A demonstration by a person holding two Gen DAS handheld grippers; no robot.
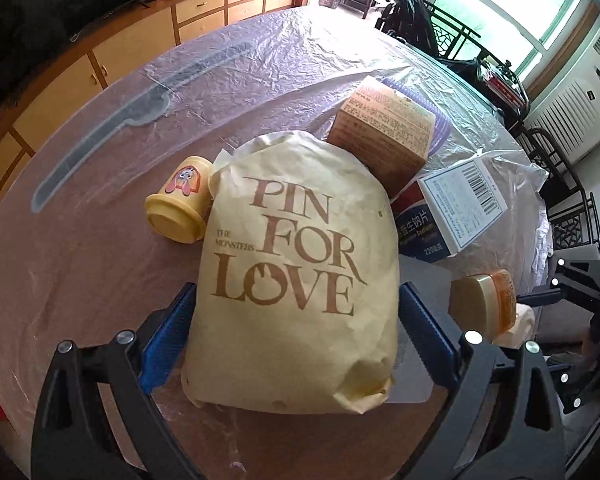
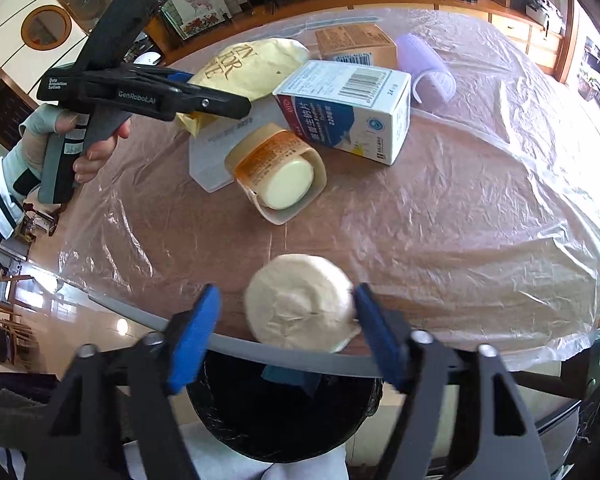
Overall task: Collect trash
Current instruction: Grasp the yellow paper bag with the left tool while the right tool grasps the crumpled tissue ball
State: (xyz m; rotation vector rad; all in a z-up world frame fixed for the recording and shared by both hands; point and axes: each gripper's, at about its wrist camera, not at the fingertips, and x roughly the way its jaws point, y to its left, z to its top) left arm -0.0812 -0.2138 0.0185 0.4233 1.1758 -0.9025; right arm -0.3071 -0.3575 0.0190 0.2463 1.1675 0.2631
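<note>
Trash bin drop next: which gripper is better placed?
Right. The right gripper has the paper wad between its fingers, directly above the black bin. The left gripper sits around the yellow bag, farther in on the table.

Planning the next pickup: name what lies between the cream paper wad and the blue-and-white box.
An orange-labelled jar lies on its side between the paper wad and the box; the right wrist view shows it.

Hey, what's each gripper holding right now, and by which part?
Left gripper: yellow paper bag, by its lower sides. Right gripper: only one pad touches the crumpled paper wad, no grip.
</note>
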